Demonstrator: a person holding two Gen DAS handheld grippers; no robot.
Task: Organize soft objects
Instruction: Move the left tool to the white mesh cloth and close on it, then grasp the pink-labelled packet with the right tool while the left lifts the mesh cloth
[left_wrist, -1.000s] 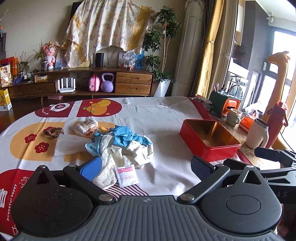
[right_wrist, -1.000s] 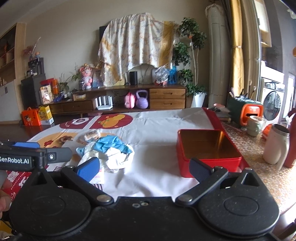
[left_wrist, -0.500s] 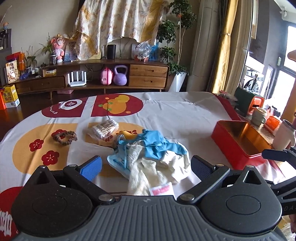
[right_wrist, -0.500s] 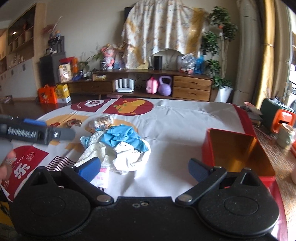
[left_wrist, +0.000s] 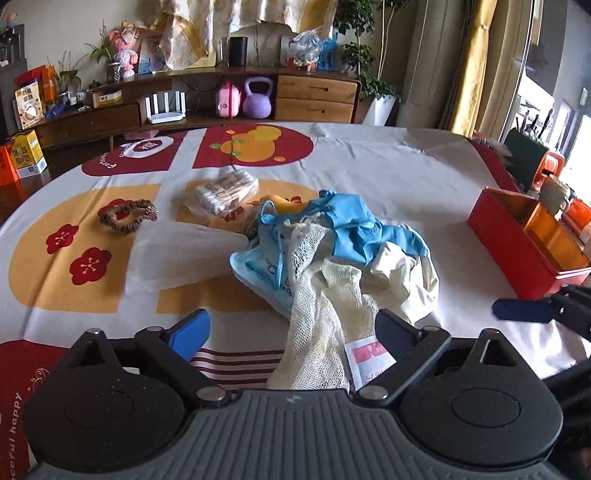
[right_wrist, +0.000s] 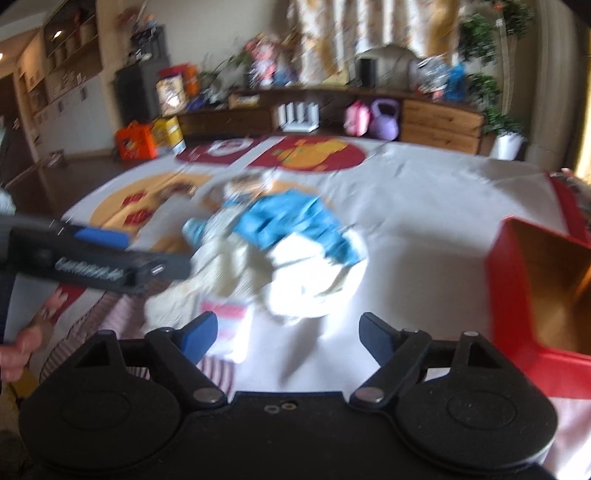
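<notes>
A heap of soft things lies mid-table: a blue glove (left_wrist: 354, 229), a white mesh cloth (left_wrist: 317, 314), a white glove (left_wrist: 402, 273) and a light blue printed cloth (left_wrist: 258, 266). The same heap (right_wrist: 288, 240) shows blurred in the right wrist view. A small pink-and-white packet (left_wrist: 369, 365) lies at its near edge. My left gripper (left_wrist: 291, 332) is open, just short of the mesh cloth, holding nothing. My right gripper (right_wrist: 288, 332) is open and empty, near the packet (right_wrist: 229, 325). An open red tin (left_wrist: 528, 247) stands to the right.
A brown scrunchie (left_wrist: 127, 216) and a bag of cotton swabs (left_wrist: 227, 190) lie beyond the heap on the left, with a clear plastic bag (left_wrist: 184, 254) beside it. Mugs and an orange container (left_wrist: 554, 173) stand past the tin. The left gripper's body (right_wrist: 92, 258) crosses the right wrist view.
Both grippers have moved forward and down toward the heap, which now fills more of each view. The red tin has slid toward the right edge. Both grippers stay open.
</notes>
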